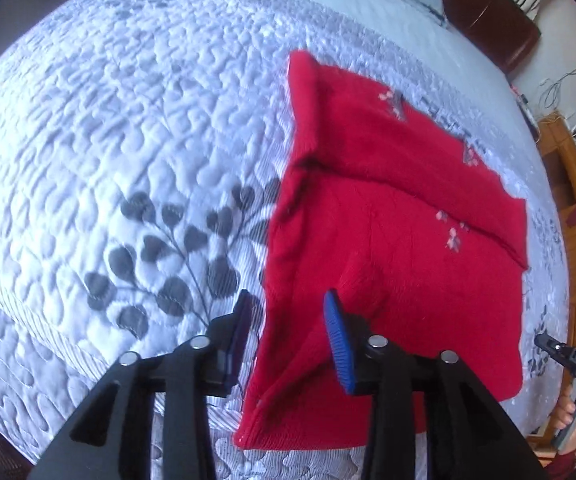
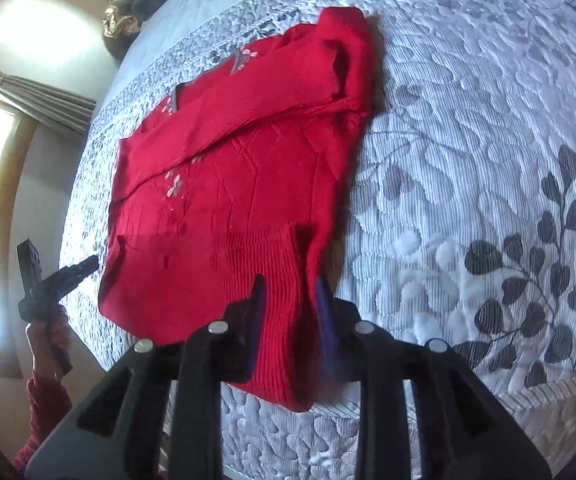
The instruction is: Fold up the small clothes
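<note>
Both tongs tilt steeply down over the near end of the red knitted sweater with small pink flower embroidery (image 1: 400, 208), which lies folded flat on the white-and-grey quilted bedspread with a dark leaf print (image 1: 128, 140). The left tongs (image 1: 288, 344) stand partly open, blue pads straddling the sweater's near left edge without pinching it, holding nothing. Over the ribbed hem at the near right corner, the right tongs (image 2: 290, 320) are parted a little narrower, cloth in the gap but not clamped, and the person's hand (image 2: 46, 336) grips the other tool's handle at far left.
</note>
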